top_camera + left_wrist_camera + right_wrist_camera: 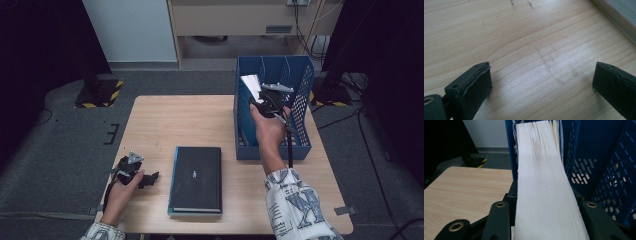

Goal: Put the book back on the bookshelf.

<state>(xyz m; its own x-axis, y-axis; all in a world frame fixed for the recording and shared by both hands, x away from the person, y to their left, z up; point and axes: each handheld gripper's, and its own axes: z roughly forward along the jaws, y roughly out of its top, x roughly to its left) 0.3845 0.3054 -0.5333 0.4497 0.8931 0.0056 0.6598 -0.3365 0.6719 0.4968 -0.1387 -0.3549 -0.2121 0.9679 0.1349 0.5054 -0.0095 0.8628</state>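
A thick book (544,182) with white page edges stands in the left slot of the blue file rack (272,150); its pages (251,84) face the camera. My right gripper (267,97) is shut on this book, one jaw on each cover, seen close in the right gripper view (546,202). A black book (196,179) lies flat near the table's front edge. My left gripper (150,177) rests on the table just left of it, open, with bare wood between its jaws (541,85). The black book's page edge (621,17) crosses the top right corner of the left gripper view.
The wooden table (190,120) carries the rack at its right side. The rack's perforated blue walls (599,157) and dividers stand close around the held book. Grey floor, cables and dark stands surround the table.
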